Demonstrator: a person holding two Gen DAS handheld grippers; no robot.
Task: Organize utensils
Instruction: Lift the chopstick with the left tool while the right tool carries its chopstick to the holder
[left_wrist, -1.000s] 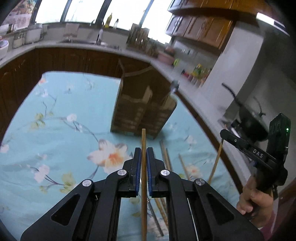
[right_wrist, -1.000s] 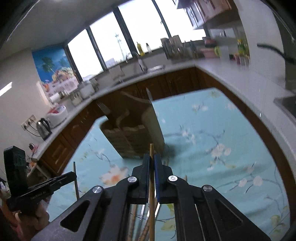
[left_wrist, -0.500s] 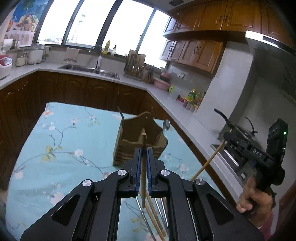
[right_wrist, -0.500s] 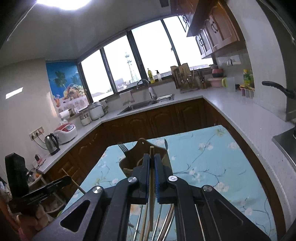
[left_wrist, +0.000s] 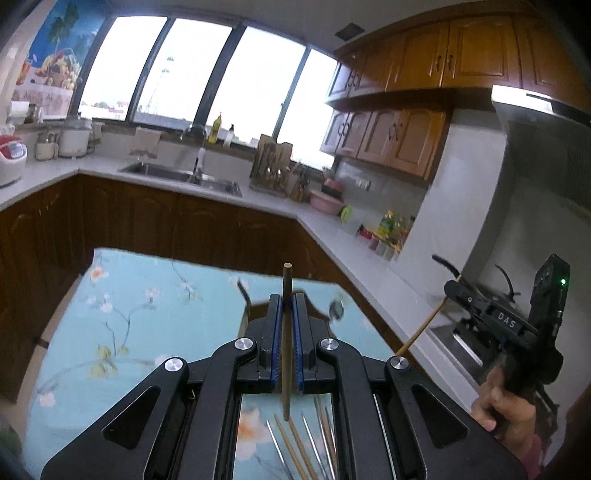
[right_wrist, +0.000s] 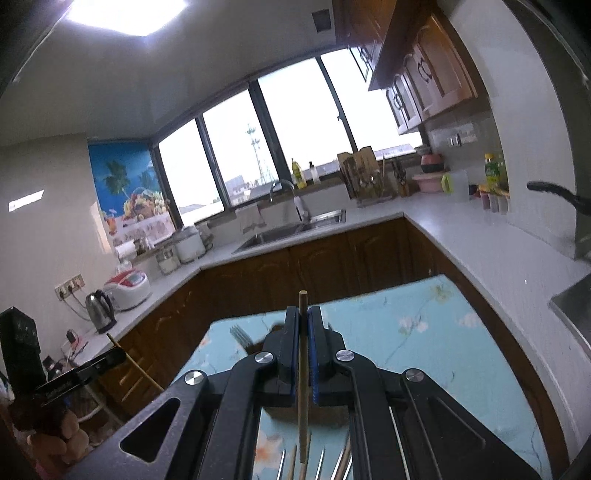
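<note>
We find one wooden chopstick (left_wrist: 286, 332) pinched in the left tongs (left_wrist: 286, 306), whose blue-lined jaws are pressed onto the stick with no gap visible on either side. The stick runs along the axis of the jaws, its blunt end projecting past the tips and its other end hanging below the linkage.

The right tongs (right_wrist: 303, 325) pinch a second wooden chopstick (right_wrist: 303, 387) in the same manner, jaws closed onto it, stick end protruding beyond the tips. From the left view, that stick shows as a slanted pale rod below the right tool.

Both held sticks are raised clear of the counter (left_wrist: 122, 295), which carries a light blue floral cloth. Beneath each pair of tongs, at the lower edge of the views, loose chopsticks (left_wrist: 295, 450) lie on the cloth, some wooden and some metallic; we cannot count them reliably.

A brown wooden utensil holder (right_wrist: 273, 338) stands on the cloth directly behind the jaws, largely hidden by them. A fork (right_wrist: 239, 335) rises at its left and a spoon (left_wrist: 336, 309) at its right, the spoon blurred.
</note>
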